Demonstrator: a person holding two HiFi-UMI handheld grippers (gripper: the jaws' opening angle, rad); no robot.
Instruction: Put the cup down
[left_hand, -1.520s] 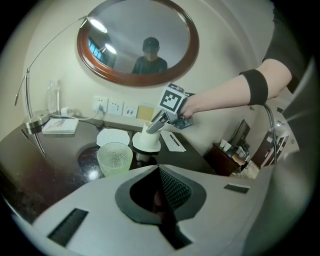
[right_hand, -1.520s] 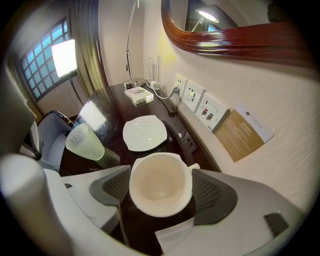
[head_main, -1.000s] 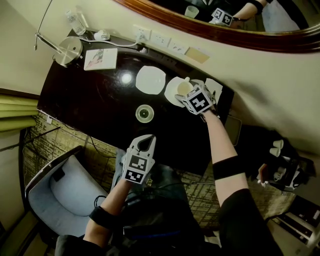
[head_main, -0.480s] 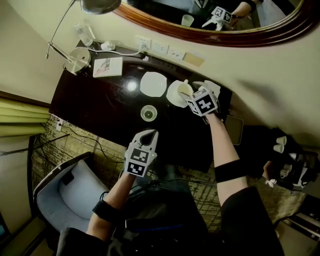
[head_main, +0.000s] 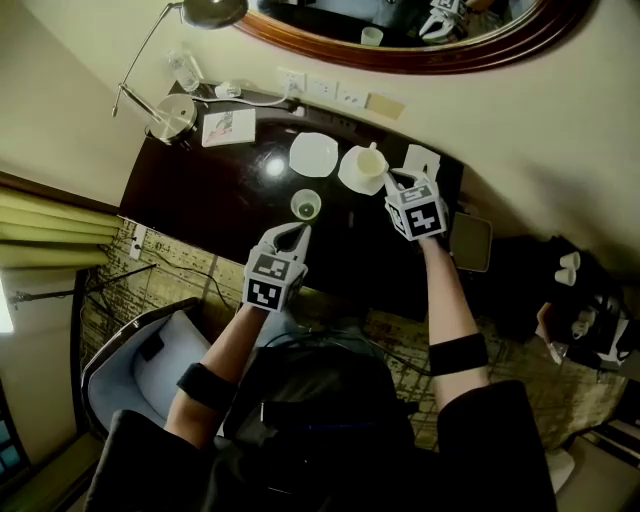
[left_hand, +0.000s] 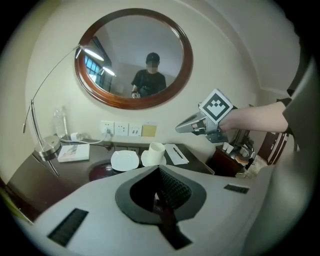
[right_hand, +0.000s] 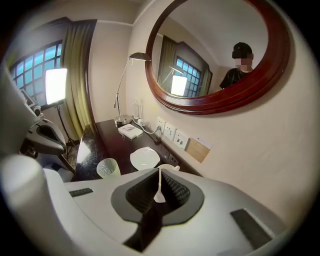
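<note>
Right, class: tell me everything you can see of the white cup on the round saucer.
The plain white cylindrical cup looks ceramic, smooth and glossy. It stands upright, mouth up, on a round white saucer, the only thing touching it. It sits on the dark glossy desk beside a white square plate, near the wall sockets.

Hotel guest room, writing corner. Dark glossy table (head_main: 220, 195) set against a cream wall below a large oval wood-framed mirror (left_hand: 134, 59). Row of wall sockets (head_main: 322, 87) above the back edge. On the table: long-armed desk lamp (head_main: 172, 118), water bottle (head_main: 185, 72), booklet (head_main: 228, 127), notepad with pen (left_hand: 176, 153), white plate (head_main: 313, 154), cup (head_main: 370, 160) on a saucer (head_main: 352, 175), drinking glass (head_main: 306, 205). Pale blue armchair (head_main: 160, 355) on patterned carpet (head_main: 150, 270). Full-length curtain (right_hand: 80, 75) beside a paned window (right_hand: 35, 65).
</note>
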